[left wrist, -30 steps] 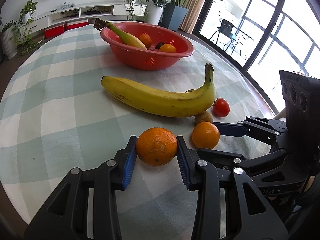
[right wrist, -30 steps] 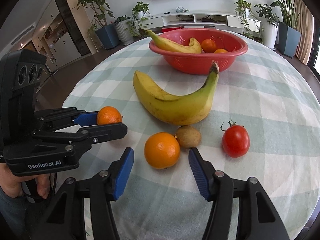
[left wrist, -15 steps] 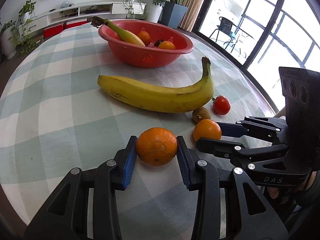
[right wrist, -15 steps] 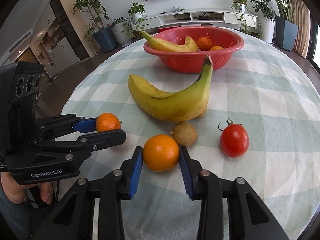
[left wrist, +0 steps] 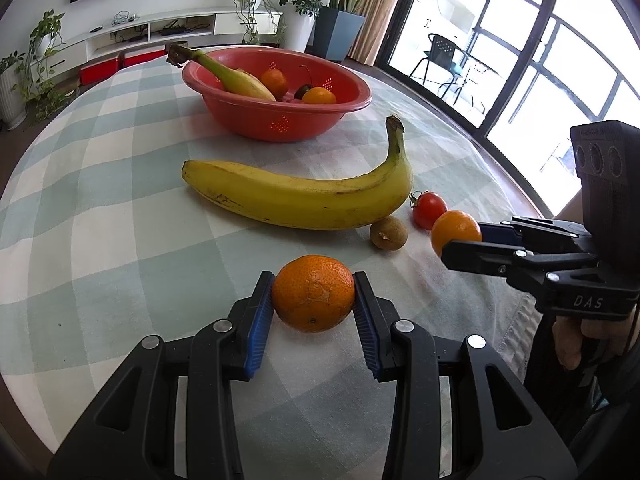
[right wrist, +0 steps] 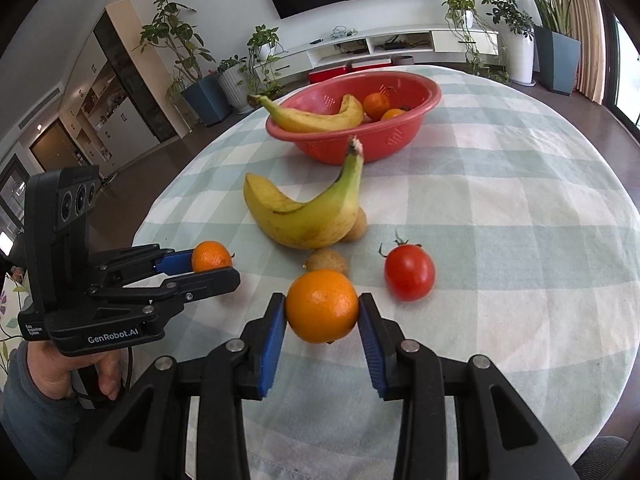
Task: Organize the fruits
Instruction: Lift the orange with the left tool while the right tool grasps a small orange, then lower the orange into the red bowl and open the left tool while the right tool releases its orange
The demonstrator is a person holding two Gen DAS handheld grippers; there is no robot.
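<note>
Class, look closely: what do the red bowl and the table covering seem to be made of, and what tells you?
Red bowl: probably moulded plastic, smooth with a slight sheen, with clusters of small drain holes punched in its wall. Table covering: apparently woven cloth, matte, checked pale green and white, lying in soft wrinkles.

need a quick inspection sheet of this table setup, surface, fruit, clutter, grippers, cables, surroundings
surface: round table under a green and white checked cloth, lightly wrinkled.
job's things: red bowl already holds a banana and two oranges; loose on the cloth are a large banana, a tomato and two small brown fruits.
clutter: nothing seen.
grippers: left gripper shut on a dimpled orange; right gripper shut on a smooth orange.
cables: none on the table; a tangle lies on the white wall unit.
surroundings: potted plants, wall television, glass doors with a chair outside.
</note>
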